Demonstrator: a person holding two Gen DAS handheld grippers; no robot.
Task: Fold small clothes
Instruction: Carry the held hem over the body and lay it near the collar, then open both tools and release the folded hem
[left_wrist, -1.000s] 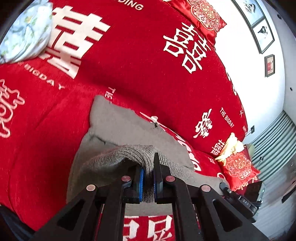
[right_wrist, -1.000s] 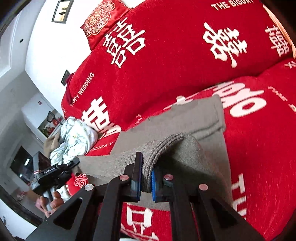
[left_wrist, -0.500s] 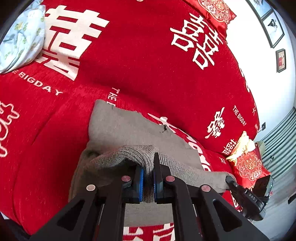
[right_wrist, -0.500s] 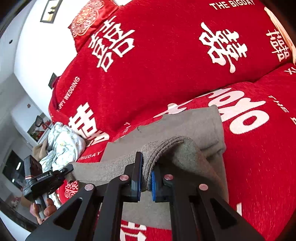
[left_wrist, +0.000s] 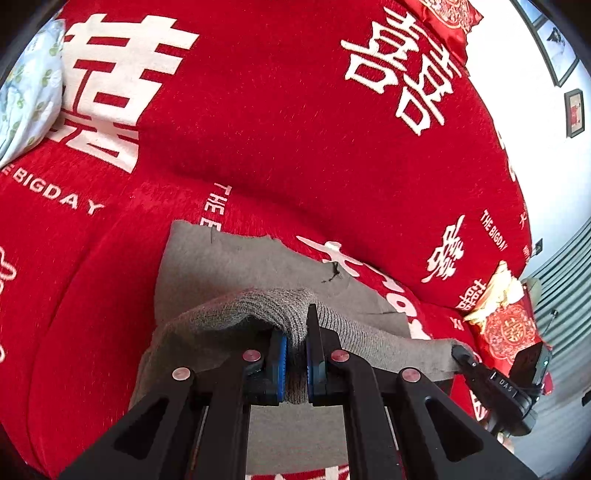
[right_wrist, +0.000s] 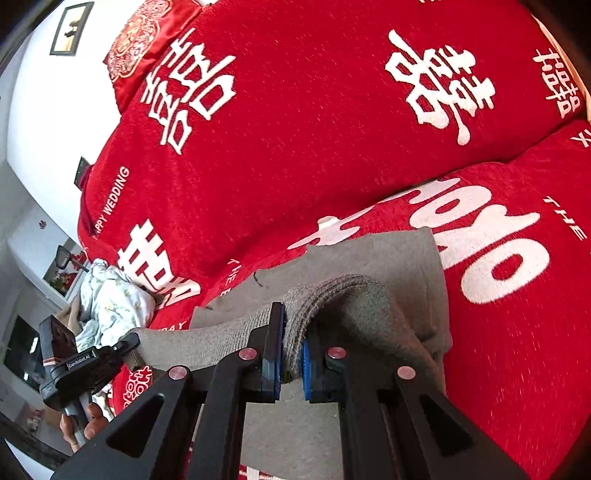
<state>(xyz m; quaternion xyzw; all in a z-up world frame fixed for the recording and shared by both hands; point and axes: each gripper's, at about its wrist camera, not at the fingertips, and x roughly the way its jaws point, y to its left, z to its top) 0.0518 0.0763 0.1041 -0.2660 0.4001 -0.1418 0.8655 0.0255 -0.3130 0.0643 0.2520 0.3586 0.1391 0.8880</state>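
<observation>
The garment (left_wrist: 236, 266) is spread on the sofa seat (left_wrist: 92, 280), its near edge raised between the left claw (left_wrist: 295, 354) and the right claw (right_wrist: 291, 354). The backrest (left_wrist: 280, 122) stands behind it. A bundled cloth (right_wrist: 110, 299) lies far left.

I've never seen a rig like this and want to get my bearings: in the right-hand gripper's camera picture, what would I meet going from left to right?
other gripper with its camera → pale floral bundle → this gripper pinching the grey garment → red cover with white lettering.
</observation>
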